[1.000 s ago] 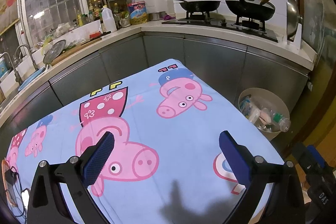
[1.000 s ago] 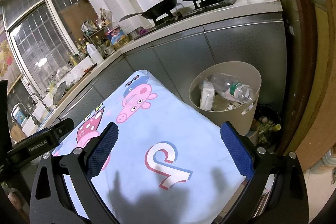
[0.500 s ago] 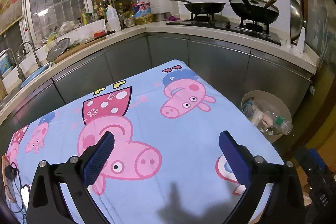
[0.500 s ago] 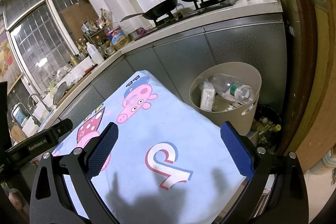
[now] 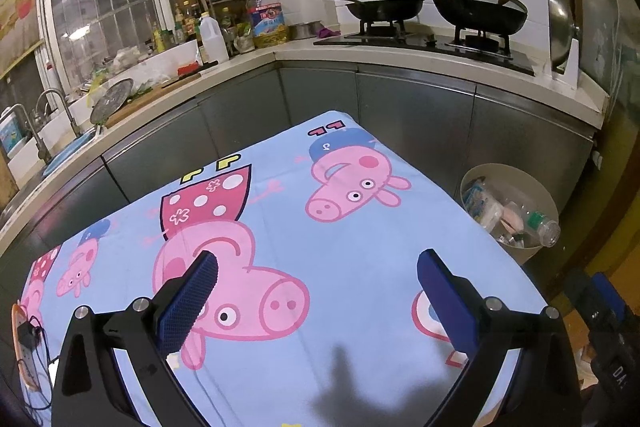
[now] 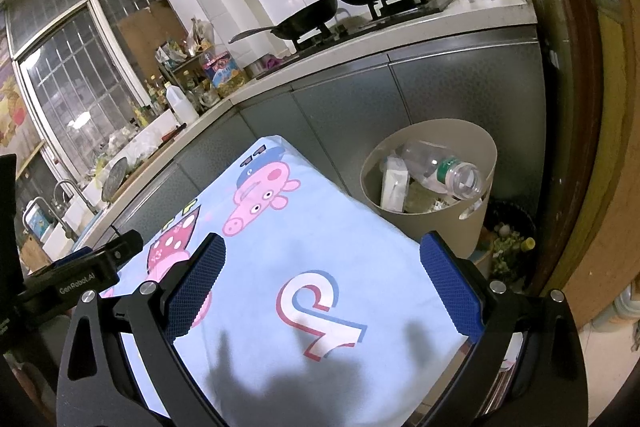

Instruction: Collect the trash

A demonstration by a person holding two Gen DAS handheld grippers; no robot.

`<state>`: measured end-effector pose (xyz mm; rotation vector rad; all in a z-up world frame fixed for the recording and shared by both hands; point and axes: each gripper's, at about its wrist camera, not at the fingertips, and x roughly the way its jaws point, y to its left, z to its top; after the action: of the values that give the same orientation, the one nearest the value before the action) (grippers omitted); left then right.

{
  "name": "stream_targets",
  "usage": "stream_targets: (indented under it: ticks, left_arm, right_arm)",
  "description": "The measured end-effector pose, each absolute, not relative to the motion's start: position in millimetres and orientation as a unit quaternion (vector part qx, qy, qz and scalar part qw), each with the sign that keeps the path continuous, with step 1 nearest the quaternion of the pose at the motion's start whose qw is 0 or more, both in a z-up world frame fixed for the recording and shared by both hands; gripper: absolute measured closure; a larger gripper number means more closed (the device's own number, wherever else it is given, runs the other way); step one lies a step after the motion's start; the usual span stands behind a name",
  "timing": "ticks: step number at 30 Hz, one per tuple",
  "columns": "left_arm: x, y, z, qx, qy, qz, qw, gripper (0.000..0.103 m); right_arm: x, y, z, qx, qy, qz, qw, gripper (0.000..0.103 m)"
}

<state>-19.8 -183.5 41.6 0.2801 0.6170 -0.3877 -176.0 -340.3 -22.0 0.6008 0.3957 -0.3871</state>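
Observation:
A beige trash bin (image 6: pixel 476 163) stands on the floor past the table's right corner, holding a clear plastic bottle (image 6: pixel 440 167), a white packet and other scraps. The same bin (image 5: pixel 536 195) shows at the right of the left wrist view. My left gripper (image 5: pixel 316 279) hovers open over the cartoon-pig tablecloth (image 5: pixel 280 235), nothing between its blue pads. My right gripper (image 6: pixel 320 267) is open too, above the cloth's near right part (image 6: pixel 320 267), with the bin just beyond its right finger.
An L-shaped kitchen counter (image 5: pixel 400 63) wraps the back, with two black pans on a gas stove (image 5: pixel 424 39), bottles and a sink at the left. A dark pot of scraps (image 6: pixel 512 239) sits on the floor beside the bin. A wooden door frame is at the right.
The left wrist view has tilted up slightly, so the cloth and bin sit a little lower in frame. The right gripper has barely moved. Both stay open.

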Motion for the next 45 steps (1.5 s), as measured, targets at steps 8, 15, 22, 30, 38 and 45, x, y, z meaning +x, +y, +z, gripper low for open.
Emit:
stream_targets:
  ticks: [8, 15, 22, 30, 38, 45]
  left_arm:
    - [-24.5, -183.7, 44.6, 0.128, 0.293, -0.201, 0.926, 0.004]
    - [-26.3, -183.3, 44.6, 0.124, 0.291, -0.207, 0.926, 0.004]
    - [-23.1, -181.0, 44.0, 0.117, 0.299, -0.209, 0.924, 0.004]
    - [-22.9, -181.0, 43.8, 0.119, 0.299, -0.208, 0.924, 0.004]
    - [-22.8, -180.9, 43.5, 0.120, 0.300, -0.208, 0.923, 0.004]
    - [-22.0, -182.6, 41.3, 0.122, 0.305, -0.209, 0.921, 0.004]
  right_arm:
    - [-180.7, -341.7, -20.3, 0.289, 0.188, -0.188, 0.920, 0.006]
    - [-180.8, -342.2, -19.6, 0.288, 0.186, -0.188, 0.920, 0.006]
    - [-181.1, -341.2, -19.1, 0.289, 0.187, -0.188, 0.920, 0.006]
    - [-181.0, -341.2, -19.2, 0.289, 0.187, -0.188, 0.920, 0.006]
    - [-181.1, -341.3, -19.1, 0.289, 0.187, -0.188, 0.920, 0.006]
    - [-181.2, -341.1, -18.9, 0.289, 0.187, -0.188, 0.920, 0.006]
